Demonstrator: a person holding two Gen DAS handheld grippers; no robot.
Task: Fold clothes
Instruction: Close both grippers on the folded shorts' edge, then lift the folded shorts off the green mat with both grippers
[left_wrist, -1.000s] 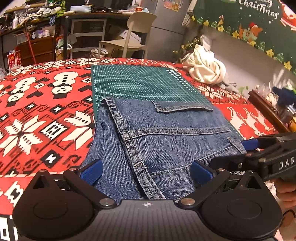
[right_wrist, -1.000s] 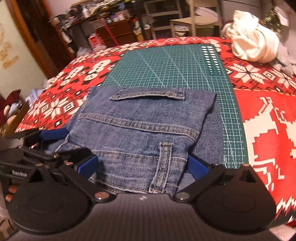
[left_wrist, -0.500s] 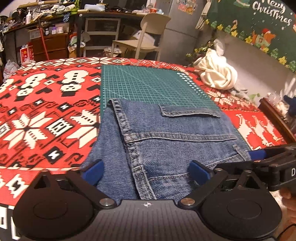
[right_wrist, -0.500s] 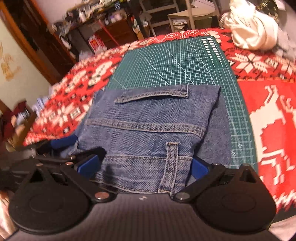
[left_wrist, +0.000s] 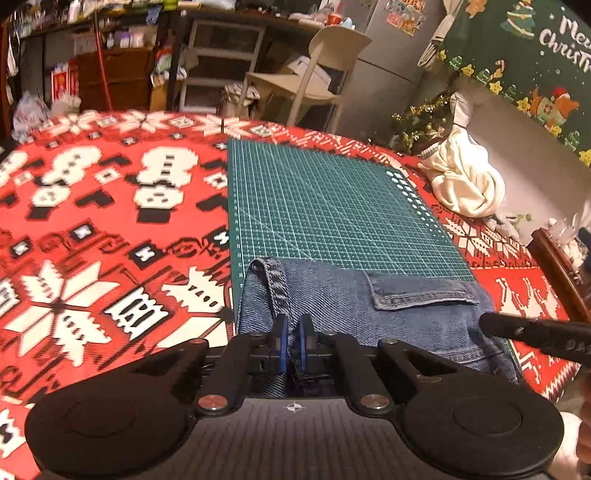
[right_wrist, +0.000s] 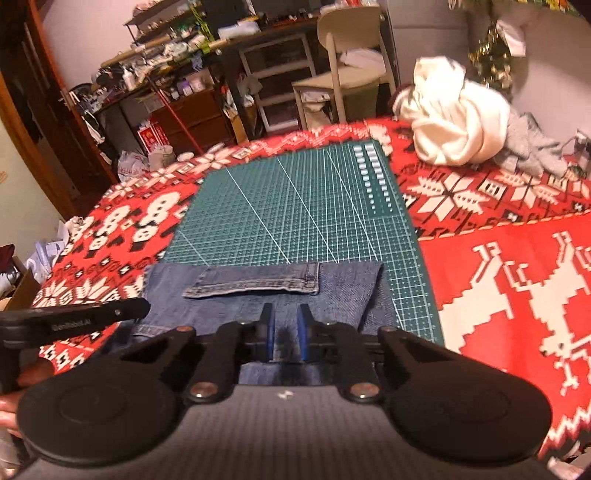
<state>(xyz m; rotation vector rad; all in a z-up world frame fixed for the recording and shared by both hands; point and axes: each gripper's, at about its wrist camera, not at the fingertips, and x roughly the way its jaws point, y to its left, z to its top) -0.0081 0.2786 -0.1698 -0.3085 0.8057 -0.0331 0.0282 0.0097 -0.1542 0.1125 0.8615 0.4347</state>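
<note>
Folded blue jeans (left_wrist: 354, 299) lie on the near end of a green cutting mat (left_wrist: 332, 206), a hem flap on top. My left gripper (left_wrist: 291, 332) is shut on the jeans' near edge at their left side, pinching the thick seam. In the right wrist view the jeans (right_wrist: 258, 291) sit just ahead, and my right gripper (right_wrist: 285, 328) is shut on their near edge, right of the middle. The other gripper's black arm shows at the right edge of the left view (left_wrist: 535, 334) and at the left of the right view (right_wrist: 74, 317).
The mat lies on a red and white Christmas-pattern cloth (left_wrist: 110, 229). A crumpled white garment (left_wrist: 465, 184) rests at the far right, a grey one (right_wrist: 528, 147) beside it. A chair (left_wrist: 306, 81) and cluttered shelves stand beyond the table. A wooden tray edge (left_wrist: 557, 266) is at right.
Both grippers went from wide open over the jeans to shut on the near edge. Both views have tilted up, showing less of the jeans and more of the room.
</note>
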